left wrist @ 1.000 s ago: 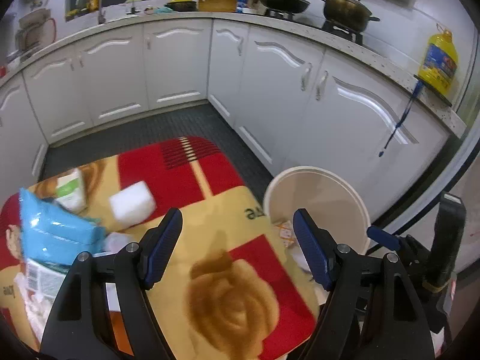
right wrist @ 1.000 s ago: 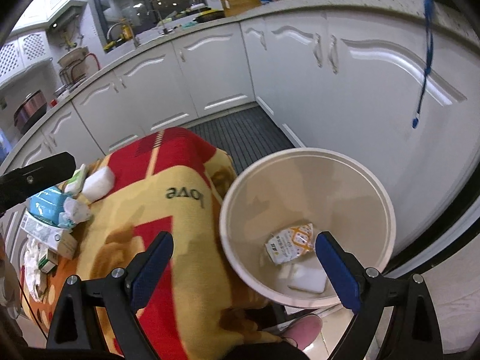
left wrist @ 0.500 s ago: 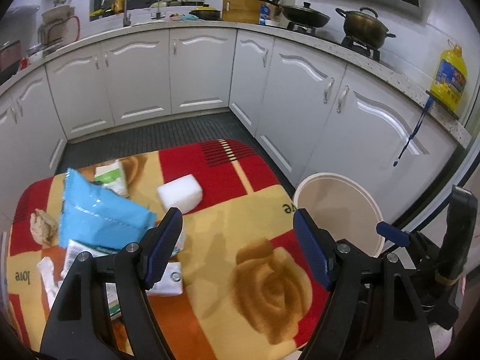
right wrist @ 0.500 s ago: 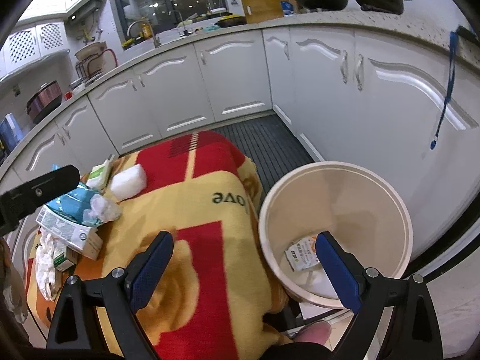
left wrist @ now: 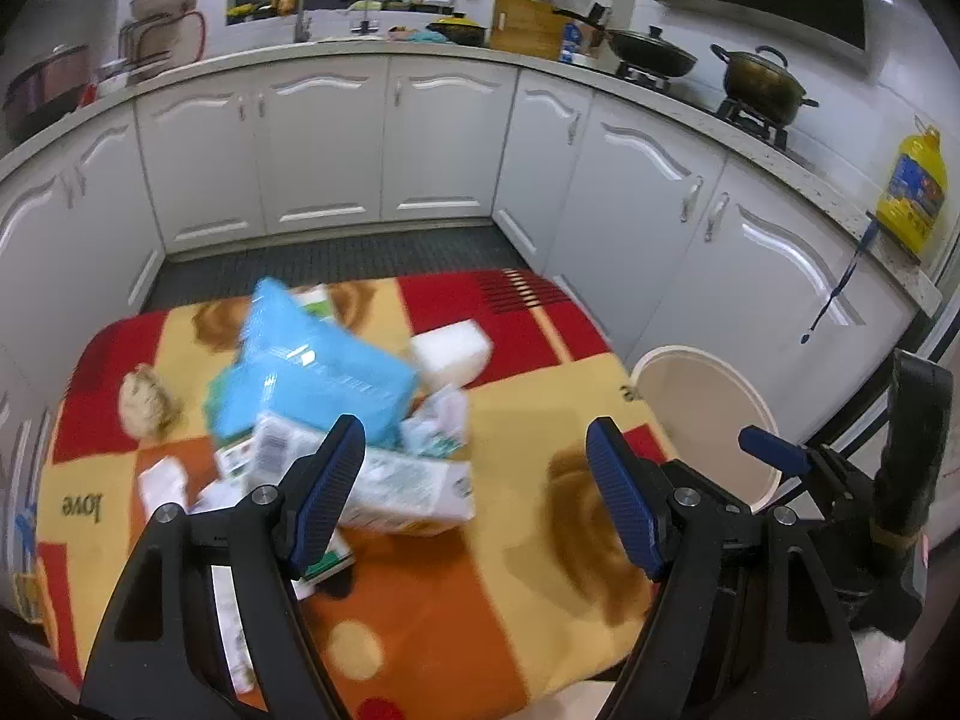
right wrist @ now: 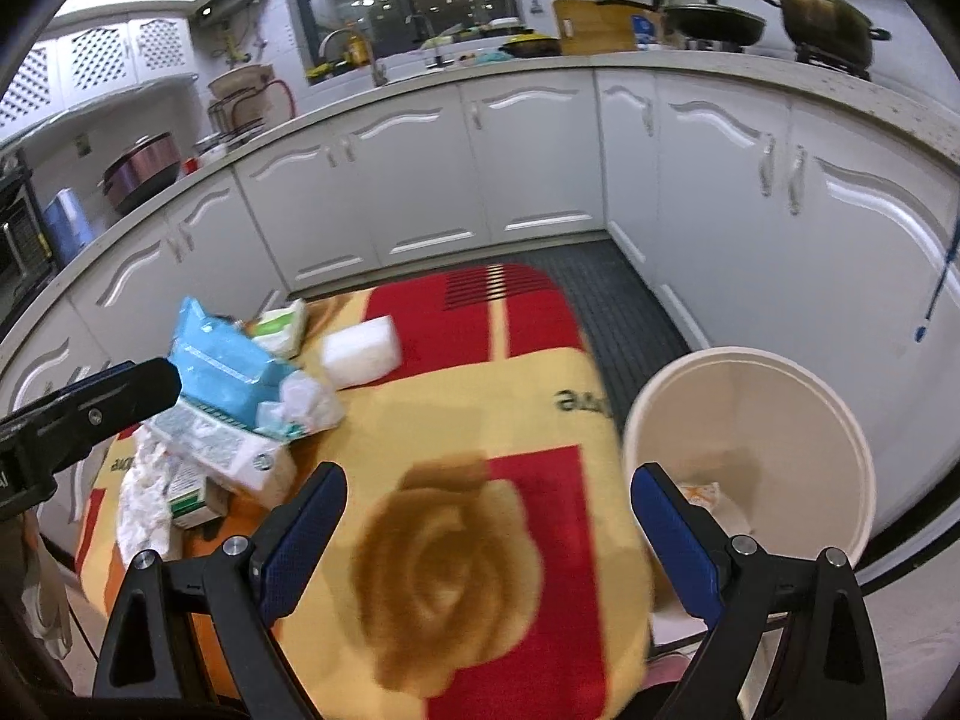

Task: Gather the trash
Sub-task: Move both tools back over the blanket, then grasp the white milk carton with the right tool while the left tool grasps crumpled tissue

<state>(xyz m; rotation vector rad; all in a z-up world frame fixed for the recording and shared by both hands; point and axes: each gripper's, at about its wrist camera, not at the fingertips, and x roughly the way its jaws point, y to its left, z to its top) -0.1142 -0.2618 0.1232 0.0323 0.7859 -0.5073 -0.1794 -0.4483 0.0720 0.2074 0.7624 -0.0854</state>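
Observation:
A pile of trash lies on the left of a red, yellow and orange blanket (left wrist: 528, 588): a blue wipes pack (left wrist: 312, 378), a white sponge block (left wrist: 450, 351), crumpled tissue (left wrist: 441, 420), a white carton (left wrist: 396, 486) and a brown crumpled ball (left wrist: 144, 402). My left gripper (left wrist: 474, 498) is open and empty above the blanket, just right of the pile. My right gripper (right wrist: 486, 534) is open and empty over the blanket's right part, beside a cream bin (right wrist: 780, 396) that holds a wrapper (right wrist: 708, 492). The pile also shows in the right wrist view (right wrist: 240, 396).
White kitchen cabinets (left wrist: 384, 144) curve around behind the table. The bin (left wrist: 702, 402) stands on the floor at the blanket's right edge. A dark ribbed mat (left wrist: 336, 258) covers the floor. Pots (left wrist: 762, 84) and a yellow oil bottle (left wrist: 912, 192) stand on the counter.
Both grippers have pulled back and swung left from the bin toward the trash pile. The bin has slid to the right in both views. Both stay open and empty.

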